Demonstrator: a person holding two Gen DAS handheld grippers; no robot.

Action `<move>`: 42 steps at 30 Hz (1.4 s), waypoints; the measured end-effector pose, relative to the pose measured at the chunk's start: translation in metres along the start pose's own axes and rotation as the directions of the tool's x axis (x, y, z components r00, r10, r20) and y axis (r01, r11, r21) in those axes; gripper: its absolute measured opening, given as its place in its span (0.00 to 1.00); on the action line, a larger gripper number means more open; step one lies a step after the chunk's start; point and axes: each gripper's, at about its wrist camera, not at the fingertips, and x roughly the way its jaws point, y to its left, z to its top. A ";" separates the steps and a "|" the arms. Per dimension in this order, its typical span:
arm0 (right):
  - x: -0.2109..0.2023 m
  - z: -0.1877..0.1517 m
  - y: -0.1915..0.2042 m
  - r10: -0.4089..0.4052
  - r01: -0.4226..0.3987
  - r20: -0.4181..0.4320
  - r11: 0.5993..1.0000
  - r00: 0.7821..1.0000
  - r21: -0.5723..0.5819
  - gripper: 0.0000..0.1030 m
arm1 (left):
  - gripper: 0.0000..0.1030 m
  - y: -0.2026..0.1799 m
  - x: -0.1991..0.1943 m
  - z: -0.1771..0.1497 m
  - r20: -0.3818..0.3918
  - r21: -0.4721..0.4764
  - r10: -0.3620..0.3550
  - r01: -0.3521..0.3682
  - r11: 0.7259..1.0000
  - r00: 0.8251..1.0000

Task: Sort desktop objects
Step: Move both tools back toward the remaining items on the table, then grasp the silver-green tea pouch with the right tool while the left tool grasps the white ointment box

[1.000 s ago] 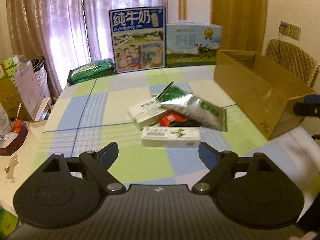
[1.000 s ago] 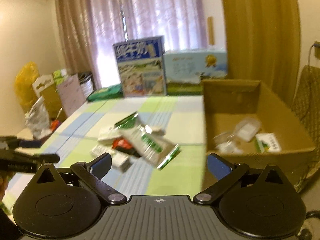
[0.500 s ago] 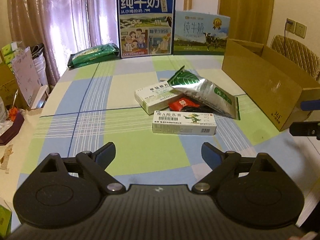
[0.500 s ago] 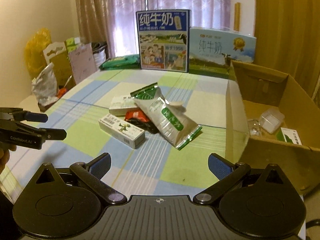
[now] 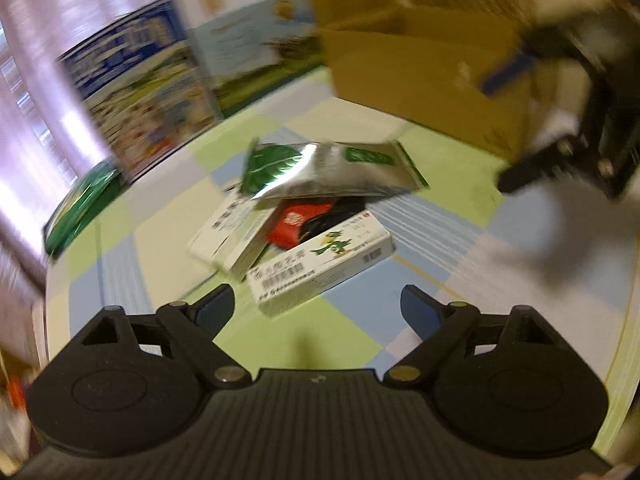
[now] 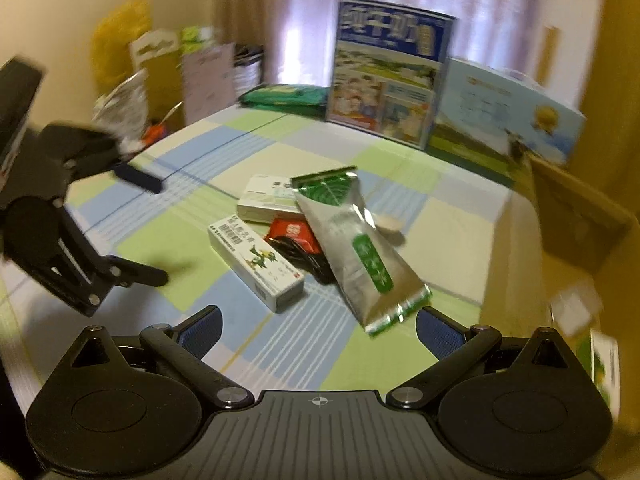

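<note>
A small heap lies mid-table: a long white medicine box (image 5: 320,264) (image 6: 256,264) nearest me, a second white box (image 5: 232,232) (image 6: 268,200), a red and black packet (image 5: 308,220) (image 6: 296,240), and a silver and green pouch (image 5: 332,170) (image 6: 356,248) across the top. My left gripper (image 5: 318,306) is open, just short of the long box. My right gripper (image 6: 318,330) is open, with the pouch's lower end near its right finger. Each gripper shows in the other's view, left (image 6: 148,228) and right (image 5: 504,132), both open. The cardboard box (image 5: 424,76) (image 6: 560,232) stands right of the heap.
Two milk cartons (image 6: 384,72) (image 6: 504,112) and a green bag (image 6: 284,96) stand along the far table edge before purple curtains. Bags and clutter (image 6: 132,80) sit off the table's left. Small items lie inside the cardboard box (image 6: 576,308). The checked cloth (image 6: 188,256) covers the table.
Both grippers have dropped and moved in towards the heap, tilting as they went. The left view now rolls and blurs. The heap itself has not moved, and both stay open.
</note>
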 end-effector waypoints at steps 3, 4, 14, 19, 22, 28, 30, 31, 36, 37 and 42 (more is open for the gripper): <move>0.018 0.018 -0.006 0.040 -0.045 -0.055 0.993 0.998 -0.105 0.98 | 0.81 0.005 0.015 0.010 -0.028 0.108 -0.053 0.056 0.993 0.998; 0.025 0.024 -0.008 0.048 -0.058 -0.081 0.989 0.996 -0.135 0.98 | 0.81 0.007 0.019 0.013 -0.034 0.136 -0.074 0.078 0.988 0.997; 0.084 0.056 -0.033 0.040 -0.097 -0.215 0.960 0.976 -0.264 0.97 | 0.75 0.020 0.064 0.025 -0.099 0.308 -0.184 0.206 0.929 0.978; 0.105 0.056 -0.036 0.045 -0.118 -0.248 0.950 0.968 -0.288 0.97 | 0.75 0.022 0.086 0.027 -0.147 0.348 -0.194 0.234 0.908 0.970; 0.115 0.056 -0.038 0.051 -0.125 -0.258 0.952 0.965 -0.279 0.97 | 0.74 0.026 0.096 0.029 -0.161 0.326 -0.209 0.252 0.911 0.965; 0.134 0.061 -0.043 0.049 -0.134 -0.286 0.949 0.957 -0.284 0.95 | 0.48 0.029 0.103 0.022 -0.207 0.299 -0.219 0.275 0.914 0.954; 0.142 0.062 -0.043 0.048 -0.138 -0.296 0.947 0.954 -0.292 0.94 | 0.43 0.028 0.100 0.021 -0.214 0.287 -0.226 0.282 0.915 0.950; 0.146 0.062 -0.043 0.048 -0.142 -0.305 0.945 0.951 -0.294 0.93 | 0.42 0.027 0.097 0.020 -0.218 0.282 -0.226 0.283 0.917 0.949; 0.166 0.064 -0.045 0.046 -0.149 -0.331 0.945 0.942 -0.290 0.85 | 0.39 0.024 0.089 0.012 -0.211 0.258 -0.242 0.293 0.921 0.947; 0.169 0.065 -0.046 0.052 -0.150 -0.331 0.949 0.942 -0.277 0.84 | 0.39 0.024 0.088 0.011 -0.204 0.253 -0.245 0.293 0.922 0.948; 0.182 0.069 -0.050 0.075 -0.163 -0.347 0.959 0.935 -0.231 0.75 | 0.39 0.020 0.092 0.009 -0.169 0.232 -0.262 0.297 0.926 0.950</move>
